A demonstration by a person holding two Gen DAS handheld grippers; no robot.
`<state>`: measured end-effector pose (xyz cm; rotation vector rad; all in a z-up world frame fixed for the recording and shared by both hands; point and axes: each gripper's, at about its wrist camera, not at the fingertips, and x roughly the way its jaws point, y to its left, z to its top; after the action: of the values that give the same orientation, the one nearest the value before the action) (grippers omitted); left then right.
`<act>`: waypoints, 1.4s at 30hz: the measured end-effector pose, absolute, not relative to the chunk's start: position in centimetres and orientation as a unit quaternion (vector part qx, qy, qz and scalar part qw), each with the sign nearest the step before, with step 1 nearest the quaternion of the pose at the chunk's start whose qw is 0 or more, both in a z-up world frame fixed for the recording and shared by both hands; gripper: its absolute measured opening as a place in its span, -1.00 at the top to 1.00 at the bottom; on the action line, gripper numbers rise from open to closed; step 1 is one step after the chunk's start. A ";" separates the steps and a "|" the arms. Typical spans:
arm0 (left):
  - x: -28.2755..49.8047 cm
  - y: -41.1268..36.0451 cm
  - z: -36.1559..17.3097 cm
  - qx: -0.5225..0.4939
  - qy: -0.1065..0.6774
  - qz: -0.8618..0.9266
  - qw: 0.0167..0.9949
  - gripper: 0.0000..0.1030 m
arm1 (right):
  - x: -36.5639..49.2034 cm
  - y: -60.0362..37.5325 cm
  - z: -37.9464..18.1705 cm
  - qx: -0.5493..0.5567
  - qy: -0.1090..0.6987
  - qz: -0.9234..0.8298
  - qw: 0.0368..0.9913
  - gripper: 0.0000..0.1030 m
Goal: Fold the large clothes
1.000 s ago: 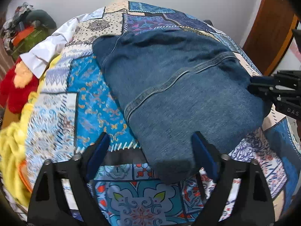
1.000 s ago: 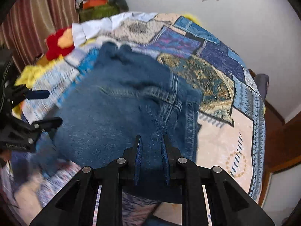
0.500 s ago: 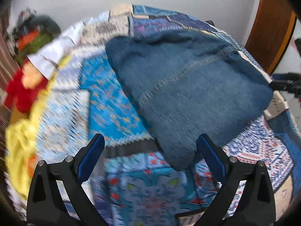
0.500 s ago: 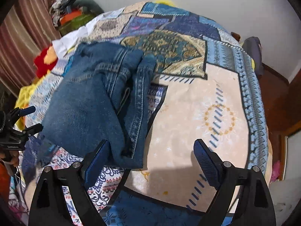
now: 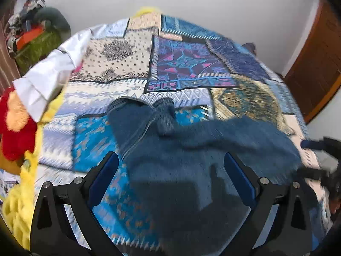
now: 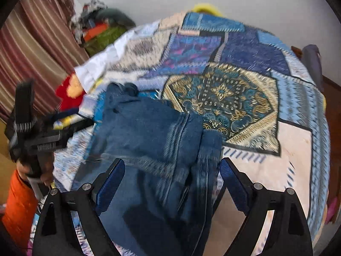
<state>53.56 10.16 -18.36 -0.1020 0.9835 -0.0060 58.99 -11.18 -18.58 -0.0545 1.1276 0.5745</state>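
Left wrist view: my left gripper (image 5: 170, 181) stands wide open, gripping nothing, fingers straddling the folded jeans (image 5: 204, 160) that fill the lower centre on the patchwork bedspread (image 5: 119, 64), probably so I can take the near edge.

Right wrist view: my right gripper (image 6: 172, 183) is equally spread and empty, framing the jeans' (image 6: 149, 132) seamed edge at lower centre, likely for the matching grip.

A home bedroom: ahead of the grippers a bed under a patchwork quilt (image 5: 119, 64), striped curtain (image 6: 32, 49), wooden door (image 5: 319, 64).
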 end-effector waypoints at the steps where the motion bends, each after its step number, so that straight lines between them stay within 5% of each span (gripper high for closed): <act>1: 54.8 10.1 -19.1 -0.042 0.479 0.008 0.877 -0.94 | 59.5 -11.2 -19.3 -0.025 0.535 0.265 0.801 -0.74; 8: 56.3 14.0 -20.8 -0.053 0.473 0.077 0.876 -0.92 | 61.4 -14.5 -22.4 0.050 0.575 0.295 0.761 -0.76; 19: 47.3 18.5 -18.2 -0.046 0.478 0.042 0.876 -0.90 | 57.6 -14.2 -17.7 -0.008 0.523 0.296 0.799 -0.93; 30: 43.5 15.0 -25.0 -0.236 0.540 -0.098 0.802 -0.93 | 58.5 -13.2 -24.9 0.081 0.642 0.302 0.700 -0.94; 42: 48.1 13.4 -29.6 -0.388 0.534 -0.160 0.734 -0.97 | 61.2 -9.1 -26.9 0.083 0.656 0.319 0.679 -0.94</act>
<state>48.12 13.35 -29.64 -0.8525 1.1744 -0.3521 61.20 -9.14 -26.88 0.1856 1.4725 0.7165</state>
